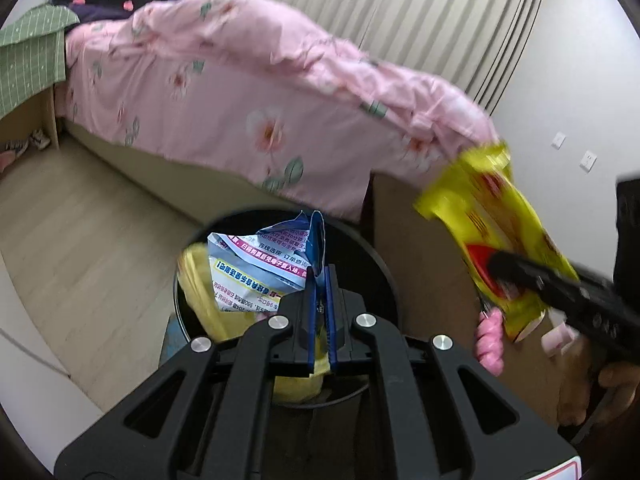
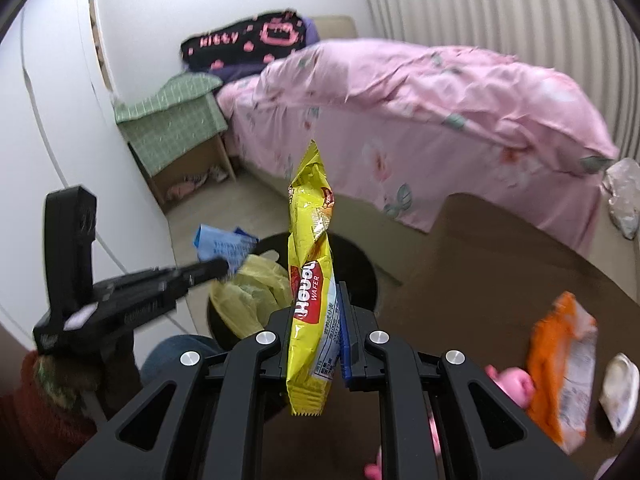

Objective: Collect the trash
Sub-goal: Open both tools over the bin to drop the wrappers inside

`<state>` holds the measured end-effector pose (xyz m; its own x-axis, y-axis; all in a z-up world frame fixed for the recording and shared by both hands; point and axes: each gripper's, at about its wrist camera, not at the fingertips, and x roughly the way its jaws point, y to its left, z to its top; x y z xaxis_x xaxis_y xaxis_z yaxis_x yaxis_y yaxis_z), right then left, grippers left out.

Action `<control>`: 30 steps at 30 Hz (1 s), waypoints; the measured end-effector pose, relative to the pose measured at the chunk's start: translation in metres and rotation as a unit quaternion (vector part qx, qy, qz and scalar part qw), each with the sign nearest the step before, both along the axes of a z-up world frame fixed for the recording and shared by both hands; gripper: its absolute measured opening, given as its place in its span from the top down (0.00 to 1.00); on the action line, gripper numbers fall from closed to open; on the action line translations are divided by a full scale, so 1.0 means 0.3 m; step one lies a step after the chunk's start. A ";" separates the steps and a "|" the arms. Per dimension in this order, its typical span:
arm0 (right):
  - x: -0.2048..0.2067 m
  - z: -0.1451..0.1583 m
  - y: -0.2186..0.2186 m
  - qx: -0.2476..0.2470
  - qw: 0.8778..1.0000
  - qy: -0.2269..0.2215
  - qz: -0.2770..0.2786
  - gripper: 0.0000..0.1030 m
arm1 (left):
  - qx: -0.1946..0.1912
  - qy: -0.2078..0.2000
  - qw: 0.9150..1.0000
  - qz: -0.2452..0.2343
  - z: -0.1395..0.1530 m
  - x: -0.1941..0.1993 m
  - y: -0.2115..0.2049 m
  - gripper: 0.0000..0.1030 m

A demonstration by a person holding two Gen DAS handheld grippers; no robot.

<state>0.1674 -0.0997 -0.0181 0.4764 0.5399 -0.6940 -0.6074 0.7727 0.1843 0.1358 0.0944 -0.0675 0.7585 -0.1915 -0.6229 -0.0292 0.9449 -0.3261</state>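
Over the black bin (image 1: 384, 264), yellow-lined: left gripper (image 1: 320, 276) clamped on a white-and-blue leaflet (image 1: 256, 264); right gripper (image 2: 340, 304), near right, clamped on a yellow wafer wrapper (image 2: 310, 280). Centre each above the opening before letting go.

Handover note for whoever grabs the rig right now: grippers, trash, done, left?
Left hand-held gripper: shut on a blue-and-white wrapper, over the bin.
Right hand-held gripper: shut on a yellow wafer wrapper, near the bin, not yet over it.
Bin: black, yellow liner; contents cannot be seen.
Done: both wrappers picked up.
Left: drop both in the bin, then likely fetch the orange wrapper and white scrap on the brown surface. Pink item beside them may not be trash.
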 end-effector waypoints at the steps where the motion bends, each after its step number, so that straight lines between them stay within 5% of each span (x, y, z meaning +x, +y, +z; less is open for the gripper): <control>1: 0.028 -0.025 0.019 -0.005 1.000 0.012 0.003 0.87 | 0.001 0.010 1.000 0.001 -0.026 0.009 0.003 0.96; 10: 0.137 -0.181 0.128 -0.027 0.997 0.065 0.018 0.87 | -0.020 0.059 0.998 0.023 -0.152 0.030 0.051 0.96; 23: 0.158 -0.257 0.169 -0.052 0.994 0.099 0.015 0.86 | -0.068 0.049 0.996 0.029 -0.131 0.007 0.080 0.93; 27: 0.156 -0.251 0.135 -0.040 0.994 0.103 0.003 0.62 | -0.074 0.041 0.996 0.031 -0.109 0.000 0.082 0.80; 30: 0.149 -0.240 0.116 -0.029 0.994 0.106 0.004 0.60 | -0.082 0.032 0.995 0.039 -0.085 -0.011 0.089 0.70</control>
